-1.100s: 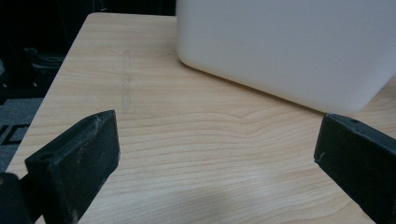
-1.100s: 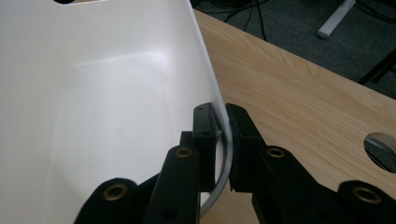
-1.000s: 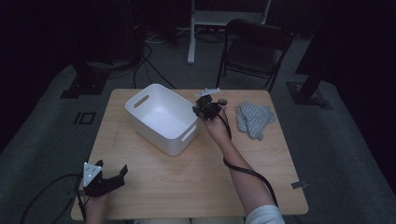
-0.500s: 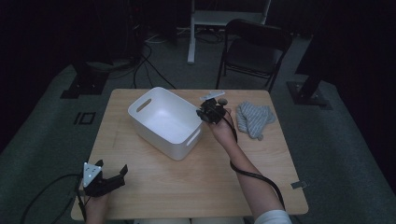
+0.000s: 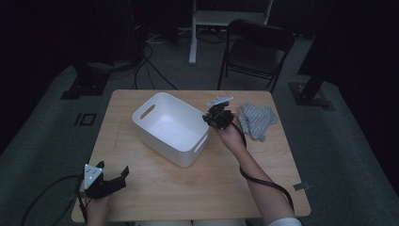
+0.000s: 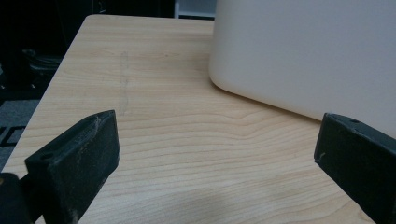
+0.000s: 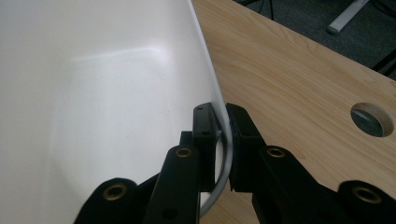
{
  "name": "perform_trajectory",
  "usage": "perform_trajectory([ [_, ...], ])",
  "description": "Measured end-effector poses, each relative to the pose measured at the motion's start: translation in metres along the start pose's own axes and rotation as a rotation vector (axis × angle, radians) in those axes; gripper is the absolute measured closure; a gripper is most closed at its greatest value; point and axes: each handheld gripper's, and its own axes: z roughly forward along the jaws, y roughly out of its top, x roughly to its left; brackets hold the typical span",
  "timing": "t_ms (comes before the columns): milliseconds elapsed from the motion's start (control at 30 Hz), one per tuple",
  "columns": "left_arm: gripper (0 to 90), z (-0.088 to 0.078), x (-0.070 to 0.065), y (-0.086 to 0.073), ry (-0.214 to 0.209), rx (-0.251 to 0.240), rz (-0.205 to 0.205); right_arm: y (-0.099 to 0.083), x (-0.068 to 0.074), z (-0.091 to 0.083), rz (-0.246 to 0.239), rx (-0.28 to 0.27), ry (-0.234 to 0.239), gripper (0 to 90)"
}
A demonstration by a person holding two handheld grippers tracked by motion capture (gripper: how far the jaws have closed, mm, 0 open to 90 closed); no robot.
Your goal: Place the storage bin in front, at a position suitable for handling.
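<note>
A white plastic bin (image 5: 171, 127) with handle cut-outs stands on the wooden table (image 5: 202, 188), a little left of the middle. My right gripper (image 5: 211, 118) is shut on the bin's right-hand rim. In the right gripper view the two black jaws of this gripper (image 7: 219, 135) pinch the thin white wall of the bin (image 7: 93, 93), one inside and one outside. My left gripper (image 5: 115, 179) rests near the table's front left corner. Its jaws stand wide open with nothing between them (image 6: 215, 158), and the bin's outer wall (image 6: 303, 51) lies ahead of them.
A grey striped cloth (image 5: 256, 120) lies crumpled on the table just right of my right hand. A round cable hole (image 7: 372, 119) is cut into the tabletop beside the bin. A black chair (image 5: 256, 52) stands behind the table, and cables trail over the dark floor.
My right gripper has moved to the right and slightly nearer, dragging the bin's gripped rim with it, so the bin has shifted and turned a little. The left gripper has kept still.
</note>
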Motion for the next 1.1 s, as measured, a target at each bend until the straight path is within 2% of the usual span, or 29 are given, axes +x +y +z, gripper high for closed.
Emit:
perform_trajectory([
  [500, 0.4, 0.002, -0.003, 0.000, -0.026, 0.002, 0.013, -0.019, -0.002, -0.021, -0.026, 0.001, 0.013, 83.6],
  [767, 0.4, 0.001, -0.001, -0.001, -0.020, 0.002, 0.006, -0.027, -0.002, -0.030, -0.043, 0.007, 0.017, 83.4],
  [933, 0.4, 0.003, -0.003, -0.001, -0.037, 0.005, 0.015, -0.034, -0.003, -0.038, -0.046, 0.004, 0.021, 83.5],
  [1100, 0.4, 0.003, 0.000, -0.001, -0.023, -0.004, 0.015, -0.041, -0.004, -0.046, -0.049, 0.003, 0.025, 83.5],
])
